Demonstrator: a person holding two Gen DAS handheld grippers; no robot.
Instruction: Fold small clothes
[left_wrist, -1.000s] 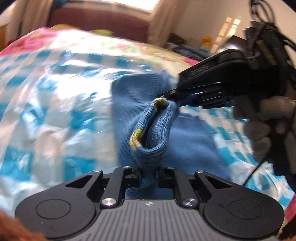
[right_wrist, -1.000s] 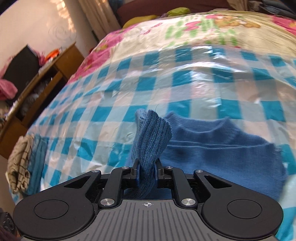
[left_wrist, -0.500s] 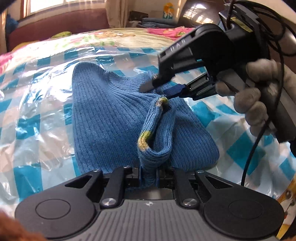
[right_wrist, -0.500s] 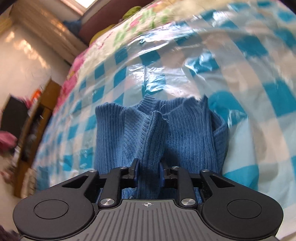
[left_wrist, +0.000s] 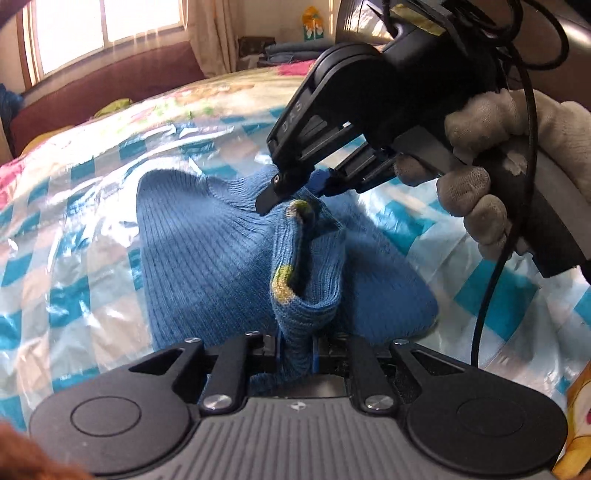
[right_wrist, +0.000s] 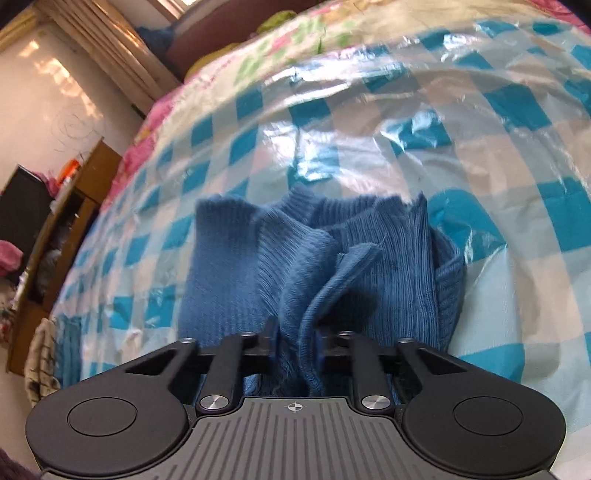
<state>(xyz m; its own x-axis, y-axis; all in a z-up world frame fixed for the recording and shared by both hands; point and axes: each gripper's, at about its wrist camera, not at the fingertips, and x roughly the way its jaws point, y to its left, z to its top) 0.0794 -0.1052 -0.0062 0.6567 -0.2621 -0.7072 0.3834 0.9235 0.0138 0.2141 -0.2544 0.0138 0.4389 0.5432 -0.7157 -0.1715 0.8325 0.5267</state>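
A small blue knitted sweater (left_wrist: 207, 258) lies doubled over on the plastic-covered blue-checked bed sheet (left_wrist: 74, 221). My left gripper (left_wrist: 295, 350) is shut on a raised fold of it that carries a yellow-green stripe. Just beyond that fold, a gloved hand (left_wrist: 491, 166) holds my right gripper (left_wrist: 295, 188), whose tips pinch the knit. In the right wrist view the right gripper (right_wrist: 295, 339) has its jaws closing on a bunched ridge of the sweater (right_wrist: 229, 266), with fabric filling the gap. The two grippers sit close together over the same end of the garment.
A wooden cabinet (right_wrist: 74, 206) stands beside the bed at the left. A pile of folded cloth (right_wrist: 48, 354) lies at the bed's left edge. A dark red backrest (left_wrist: 110, 85) runs under the window. A black cable (left_wrist: 495, 280) hangs from the right gripper.
Both grippers have swung across the bed with the sweater, which now lies doubled over on the sheet. The right jaws parted a little and have come back in on the knit.
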